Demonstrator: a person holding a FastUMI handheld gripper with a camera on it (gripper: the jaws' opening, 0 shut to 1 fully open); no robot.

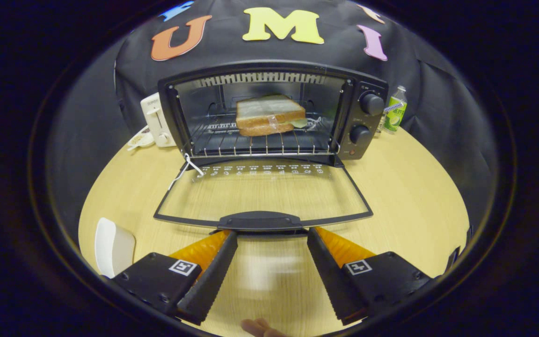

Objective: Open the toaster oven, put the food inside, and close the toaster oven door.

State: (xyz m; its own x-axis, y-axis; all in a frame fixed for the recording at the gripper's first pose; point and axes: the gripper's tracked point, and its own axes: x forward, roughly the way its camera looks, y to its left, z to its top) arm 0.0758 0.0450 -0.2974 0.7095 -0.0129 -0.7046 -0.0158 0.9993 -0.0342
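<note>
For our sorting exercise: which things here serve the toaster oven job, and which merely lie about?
Job: toaster oven, its open door with handle, sandwich on the rack, open gripper at the handle.

Lying about: white toaster, green bottle, white plate, wooden table.

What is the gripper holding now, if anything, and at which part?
Nothing is held. The gripper is open, with its fingertips just under the handle of the lowered oven door, one at each end of it.
</note>
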